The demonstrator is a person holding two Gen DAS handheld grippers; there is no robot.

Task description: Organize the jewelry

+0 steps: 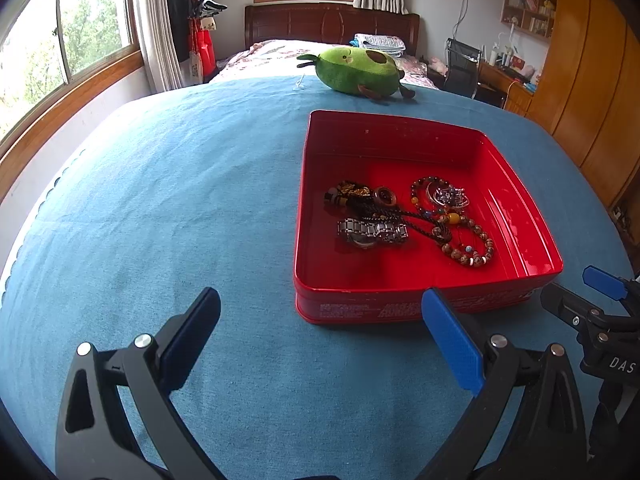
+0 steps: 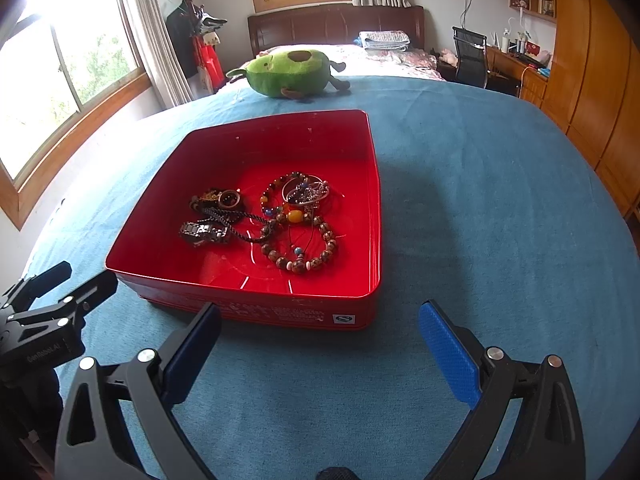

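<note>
A red tin box (image 1: pixel 400 128) (image 2: pixel 248 292) stands open on the blue cloth. Inside lie a metal watch (image 1: pixel 370 233) (image 2: pixel 204 233), a brown bead bracelet (image 1: pixel 470 250) (image 2: pixel 300 258), a silver ornament (image 1: pixel 450 196) (image 2: pixel 306 192), a dark cord necklace (image 1: pixel 404 214) (image 2: pixel 236 220) and a round ring piece (image 1: pixel 385 197) (image 2: pixel 229 199). My left gripper (image 1: pixel 320 320) is open and empty, just in front of the box's near left corner. My right gripper (image 2: pixel 320 328) is open and empty, in front of the box's near right corner. Each gripper shows at the edge of the other's view.
A green avocado plush toy (image 1: pixel 354 70) (image 2: pixel 290 70) lies on the cloth beyond the box. A bed, a coat rack, a desk with chair and wooden wardrobes stand further back. Windows are on the left.
</note>
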